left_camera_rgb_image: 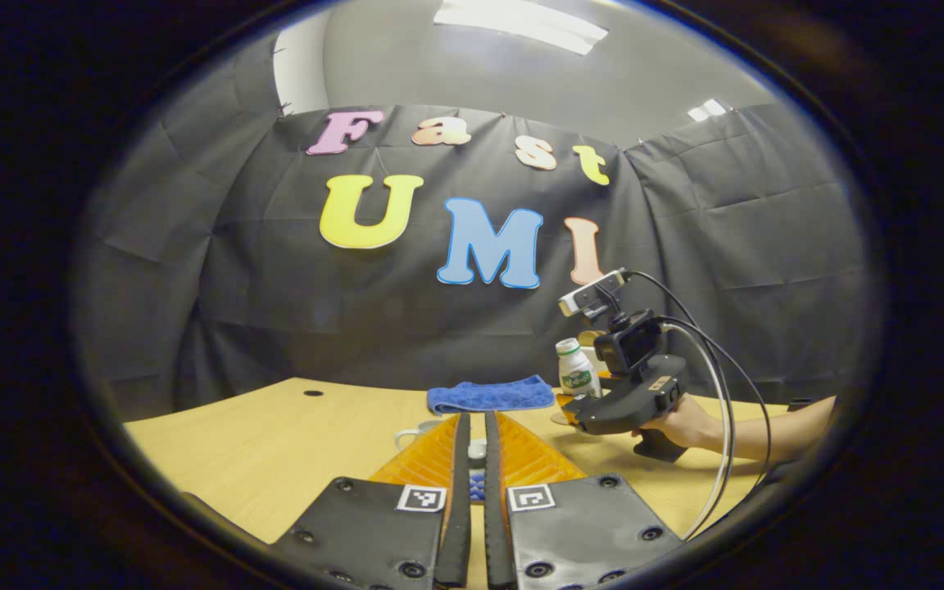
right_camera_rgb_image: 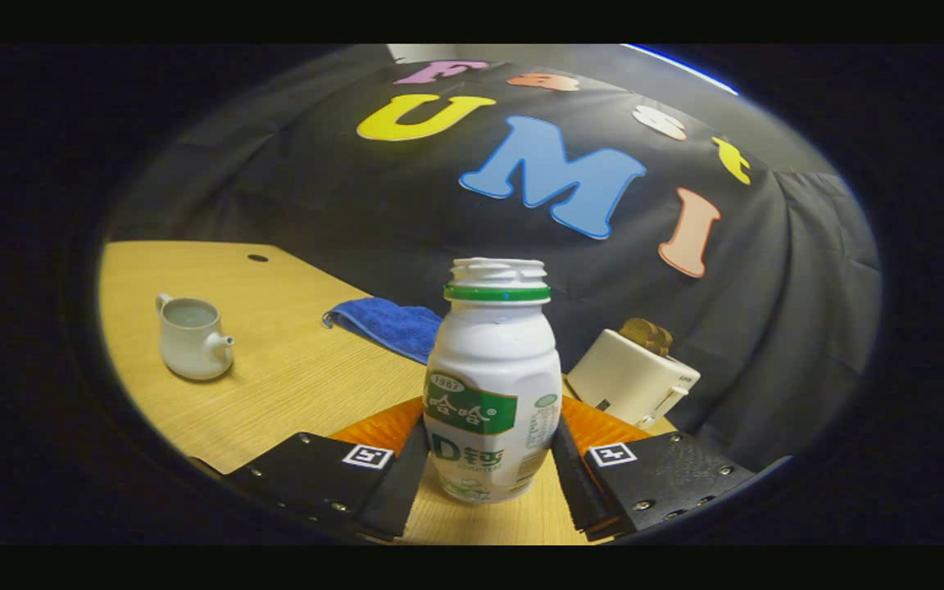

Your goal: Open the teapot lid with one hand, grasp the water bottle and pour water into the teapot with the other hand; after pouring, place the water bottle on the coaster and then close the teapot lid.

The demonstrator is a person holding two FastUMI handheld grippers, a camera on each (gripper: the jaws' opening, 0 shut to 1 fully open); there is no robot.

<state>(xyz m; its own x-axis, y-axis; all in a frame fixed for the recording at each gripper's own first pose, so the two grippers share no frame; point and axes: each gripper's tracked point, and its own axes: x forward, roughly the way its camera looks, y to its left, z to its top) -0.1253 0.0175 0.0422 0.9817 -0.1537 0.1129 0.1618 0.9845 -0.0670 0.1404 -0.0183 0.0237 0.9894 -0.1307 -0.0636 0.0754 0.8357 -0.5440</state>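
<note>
Right gripper (right_camera_rgb_image: 488, 483) fingers clamp the water bottle (right_camera_rgb_image: 492, 385); left gripper (left_camera_rgb_image: 478, 459) fingers narrow around teapot lid (left_camera_rgb_image: 477, 449).

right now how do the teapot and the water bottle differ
1. The water bottle is tall with a narrow neck, a green ring and a label. The teapot is squat and plain, with a spout and a handle.
2. The water bottle stands between the right gripper's fingers, while the teapot stands free, farther off on the table.

Both are white, upright and open at the top.

Black hand-held gripper (left_camera_rgb_image: 595, 414), looping cables (left_camera_rgb_image: 718, 360)
</note>
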